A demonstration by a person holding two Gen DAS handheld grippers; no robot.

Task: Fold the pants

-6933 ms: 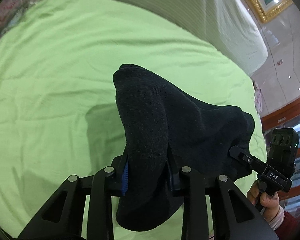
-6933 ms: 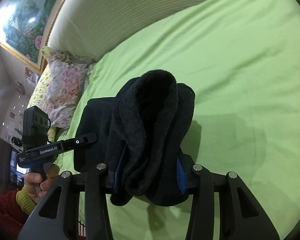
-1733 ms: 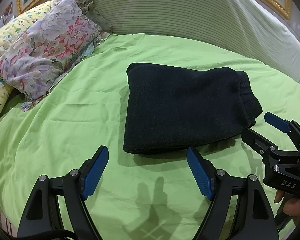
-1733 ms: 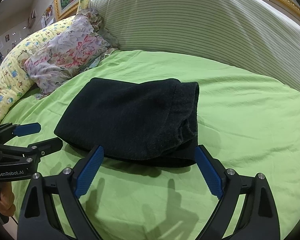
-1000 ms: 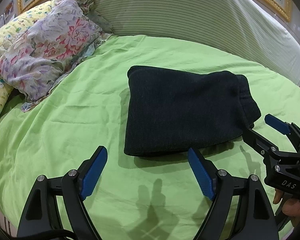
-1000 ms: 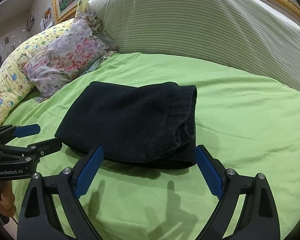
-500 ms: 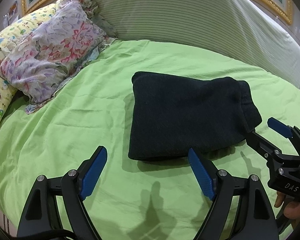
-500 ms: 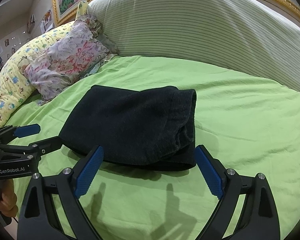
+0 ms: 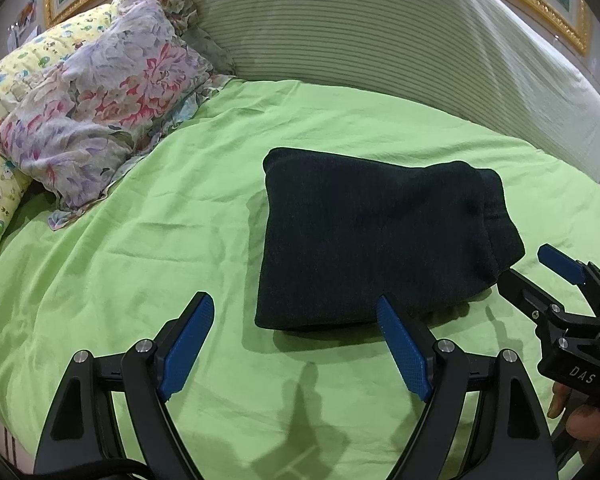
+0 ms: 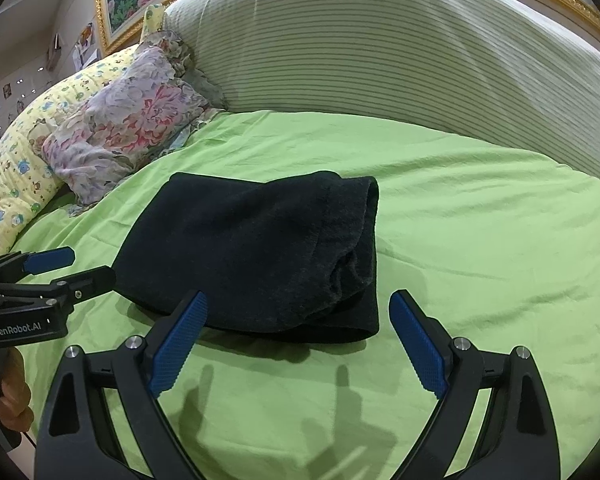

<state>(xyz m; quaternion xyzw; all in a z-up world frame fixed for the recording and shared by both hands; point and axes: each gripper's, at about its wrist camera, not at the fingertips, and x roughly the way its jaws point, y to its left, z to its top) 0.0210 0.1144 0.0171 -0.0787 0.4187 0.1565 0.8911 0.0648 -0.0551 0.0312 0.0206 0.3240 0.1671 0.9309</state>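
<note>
both grippers [image 9: 296, 312] [image 10: 298, 312] spread wide, level before folded pants [image 9: 376, 244].

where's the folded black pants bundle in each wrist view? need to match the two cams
Left wrist view: the folded black knitted pants bundle lies right of centre on the green bedsheet.
Right wrist view: the same bundle lies centre-left, just beyond the jaws.
Shared landmark: the floral pillow sits upper left in both views.
</note>
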